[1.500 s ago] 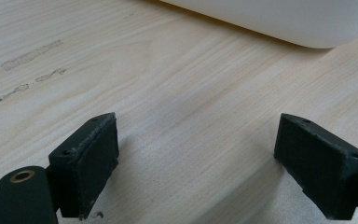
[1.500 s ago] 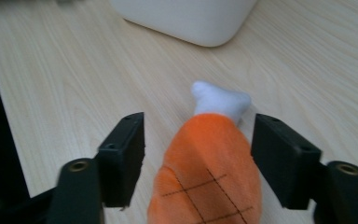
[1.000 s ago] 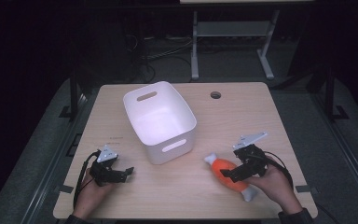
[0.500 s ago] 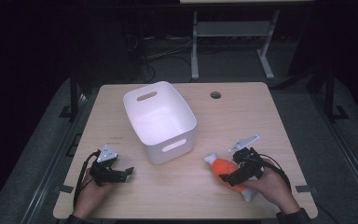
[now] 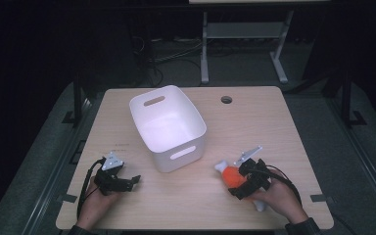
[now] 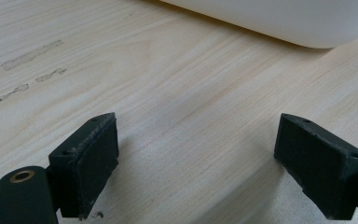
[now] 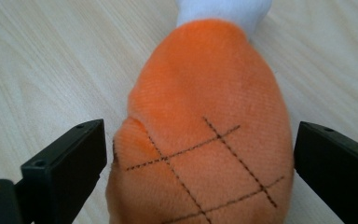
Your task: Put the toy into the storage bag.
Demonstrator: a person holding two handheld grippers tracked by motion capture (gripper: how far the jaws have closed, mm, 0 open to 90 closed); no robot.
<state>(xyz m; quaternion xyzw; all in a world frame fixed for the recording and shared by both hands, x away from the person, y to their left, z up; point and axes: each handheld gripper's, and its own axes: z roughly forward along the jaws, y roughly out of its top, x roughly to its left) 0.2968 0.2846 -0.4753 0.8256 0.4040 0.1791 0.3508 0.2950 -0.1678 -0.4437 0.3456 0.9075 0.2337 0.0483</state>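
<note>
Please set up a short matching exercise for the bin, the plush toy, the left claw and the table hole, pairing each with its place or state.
Things:
1. white bin
2. orange plush toy
3. left claw
4. table hole

Places or states:
A. open over bare wood, nothing between its jaws
B. near the far edge of the table
C. lying between the open jaws of the right claw
D. standing mid-table, empty

Pairs: 1-D, 2-C, 3-A, 4-B

right gripper (image 5: 238,182) lowered onto the orange plush toy (image 5: 232,175), jaws just opened wider, toy between them
</note>
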